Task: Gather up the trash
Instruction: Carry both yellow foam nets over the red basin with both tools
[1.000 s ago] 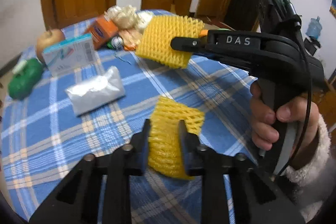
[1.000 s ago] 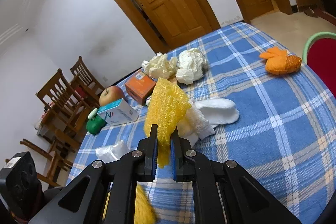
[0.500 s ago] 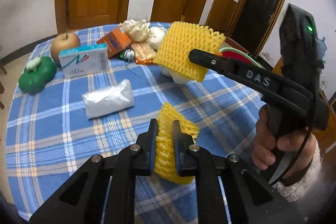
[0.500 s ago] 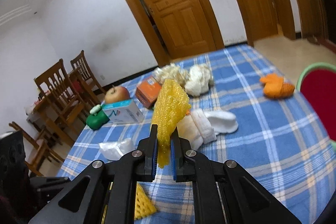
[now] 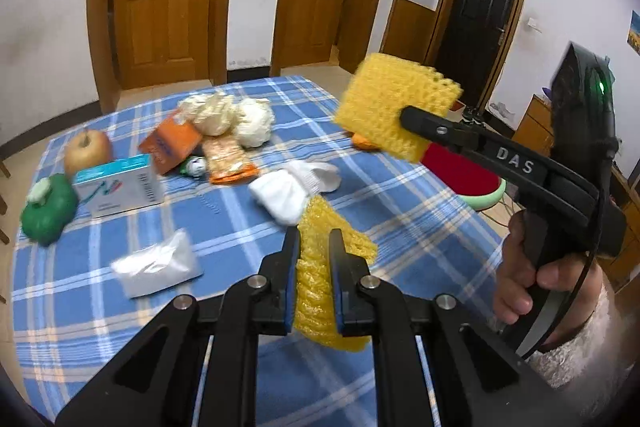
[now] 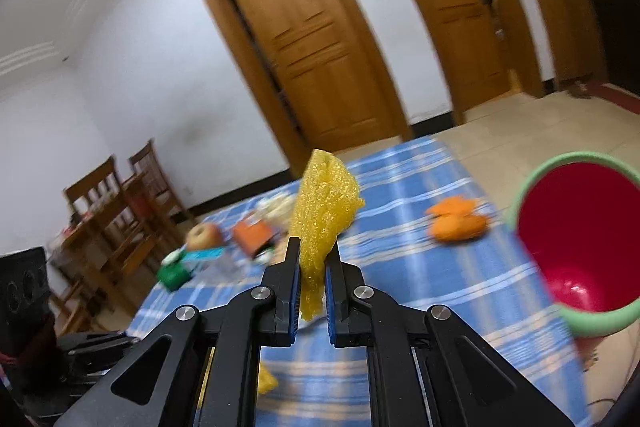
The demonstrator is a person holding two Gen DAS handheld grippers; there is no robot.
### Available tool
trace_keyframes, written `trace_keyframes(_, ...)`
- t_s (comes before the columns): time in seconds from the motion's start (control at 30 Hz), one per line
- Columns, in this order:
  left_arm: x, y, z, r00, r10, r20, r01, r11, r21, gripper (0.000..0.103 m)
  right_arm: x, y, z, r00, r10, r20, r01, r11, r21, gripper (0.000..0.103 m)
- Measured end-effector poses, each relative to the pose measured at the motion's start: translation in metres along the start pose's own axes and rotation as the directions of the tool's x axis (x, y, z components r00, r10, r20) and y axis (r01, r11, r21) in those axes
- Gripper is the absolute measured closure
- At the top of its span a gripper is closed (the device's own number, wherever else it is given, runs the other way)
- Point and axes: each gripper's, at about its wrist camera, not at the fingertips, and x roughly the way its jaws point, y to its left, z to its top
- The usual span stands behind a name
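Note:
My left gripper (image 5: 314, 247) is shut on a yellow foam fruit net (image 5: 320, 291) and holds it above the blue checked tablecloth (image 5: 400, 219). My right gripper (image 6: 312, 259) is shut on a second yellow foam net (image 6: 320, 203), held in the air; that net also shows in the left wrist view (image 5: 392, 107). A red bin with a green rim (image 6: 576, 239) stands at the table's right edge, to the right of my right gripper; it also shows in the left wrist view (image 5: 468, 179).
On the table lie white socks (image 5: 296, 187), crumpled paper balls (image 5: 228, 115), an orange box (image 5: 172, 143), an orange snack bag (image 5: 228, 163), a white-teal box (image 5: 120, 183), an apple (image 5: 88, 151), a green object (image 5: 48, 211), a clear plastic bag (image 5: 156, 267) and orange peel (image 6: 456, 219). Wooden chairs (image 6: 116, 195) stand beyond.
Both grippers have risen and swung right with their nets. The left net has lifted off the cloth. The red bin has come into the right wrist view.

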Motion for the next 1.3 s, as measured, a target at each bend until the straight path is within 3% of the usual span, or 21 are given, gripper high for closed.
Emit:
trace_keyframes(0.2, 0.019, -0.028, 0.018, 0.998, -0.063, 0.016, 0.062, 0.997, 0.038, 0.09, -0.03, -0.056, 0.004, 0.988, -0.147, 0.045, 0.144, 0.988, 0.062, 0.093)
trace_keyframes(0.4, 0.057, -0.067, 0.033, 0.993, -0.12, 0.005, 0.12, 0.99, 0.075, 0.09, -0.072, -0.101, 0.005, 0.946, -0.305, 0.109, 0.293, 0.95, 0.11, 0.093)
trace_keyframes(0.5, 0.076, -0.09, 0.044, 0.991, -0.13, 0.02, 0.128, 0.987, 0.1, 0.09, -0.087, -0.12, 0.006, 0.904, -0.403, 0.144, 0.391, 0.914, 0.108, 0.093)
trace_keyframes(0.6, 0.094, -0.11, 0.059, 0.987, -0.144, 0.067, 0.136, 0.984, 0.115, 0.09, -0.089, -0.134, 0.006, 0.844, -0.512, 0.162, 0.506, 0.859, 0.08, 0.093)
trace_keyframes(0.63, 0.099, -0.116, 0.064, 0.986, -0.146, 0.085, 0.136, 0.983, 0.122, 0.09, -0.089, -0.14, 0.007, 0.839, -0.523, 0.153, 0.516, 0.852, 0.085, 0.093)
trace_keyframes(0.7, 0.109, -0.127, 0.075, 0.981, -0.157, 0.111, 0.141, 0.98, 0.139, 0.09, -0.092, -0.149, 0.007, 0.849, -0.502, 0.166, 0.489, 0.865, 0.112, 0.093)
trace_keyframes(0.8, 0.127, -0.143, 0.092, 0.974, -0.18, 0.14, 0.154, 0.972, 0.18, 0.09, -0.085, -0.152, 0.011, 0.829, -0.535, 0.164, 0.526, 0.845, 0.097, 0.093)
trace_keyframes(0.9, 0.141, -0.155, 0.103, 0.967, -0.18, 0.182, 0.139, 0.966, 0.219, 0.09, -0.074, -0.144, 0.013, 0.825, -0.538, 0.171, 0.538, 0.842, 0.052, 0.093)
trace_keyframes(1.0, 0.155, -0.162, 0.109, 0.957, -0.169, 0.234, 0.118, 0.969, 0.215, 0.09, -0.065, -0.142, 0.017, 0.798, -0.576, 0.177, 0.584, 0.812, 0.005, 0.093)
trace_keyframes(1.07, 0.168, -0.165, 0.11, 0.961, -0.175, 0.213, 0.127, 0.967, 0.222, 0.09, -0.06, -0.144, 0.019, 0.793, -0.585, 0.172, 0.593, 0.805, 0.004, 0.093)
trace_keyframes(1.13, 0.174, -0.161, 0.108, 0.96, -0.159, 0.229, 0.11, 0.971, 0.215, 0.09, -0.058, -0.152, 0.02, 0.79, -0.591, 0.163, 0.596, 0.803, 0.024, 0.093)
trace_keyframes(1.27, 0.186, -0.157, 0.102, 0.963, -0.169, 0.209, 0.123, 0.969, 0.215, 0.09, -0.06, -0.165, 0.019, 0.743, -0.654, 0.145, 0.645, 0.757, 0.106, 0.093)
trace_keyframes(1.3, 0.185, -0.158, 0.102, 0.96, -0.178, 0.215, 0.13, 0.967, 0.218, 0.09, -0.06, -0.167, 0.019, 0.74, -0.657, 0.142, 0.646, 0.754, 0.12, 0.093)
